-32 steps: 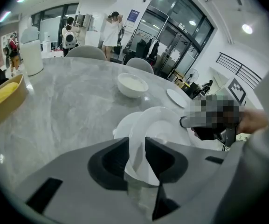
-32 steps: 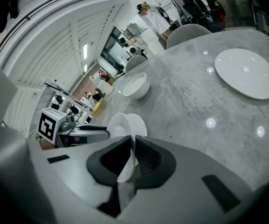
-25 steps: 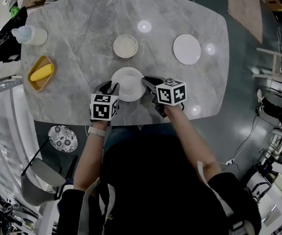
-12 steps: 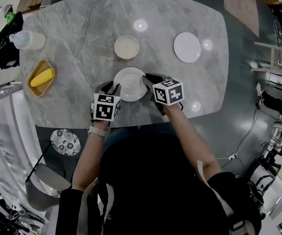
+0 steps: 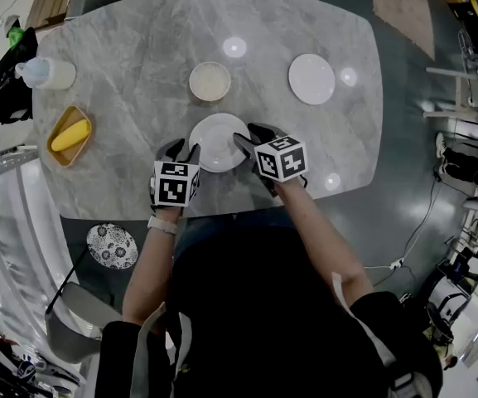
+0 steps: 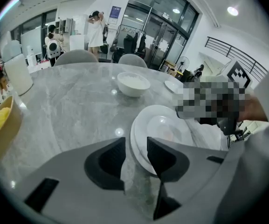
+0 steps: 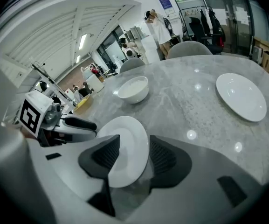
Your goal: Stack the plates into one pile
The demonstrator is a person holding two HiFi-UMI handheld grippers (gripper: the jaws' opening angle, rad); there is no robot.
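Head view looks steeply down on a grey marble worktop [image 5: 139, 40] with both tools at its near edge, one on each side of the near plate [image 5: 216, 142]. This white plate lies flat on the worktop; in the left gripper view its edge shows a double rim, so it may be one plate on another. The left tool [image 5: 185, 149] has its jaws partly apart, having just opened further, and the plate's left rim stands in the gap with no clear pressure from the pads. The right tool [image 5: 247, 137] has just opened to its full width. The plate's right rim reaches in between its jaws but is not gripped.

Farther back, a white bowl [image 5: 210, 81] sits near the middle of the worktop. A far plate [image 5: 311, 79] lies alone to its right, well apart from the near one. At the left edge are a yellow tray [image 5: 59, 143] holding something yellow and a pale bottle [image 5: 46, 73].
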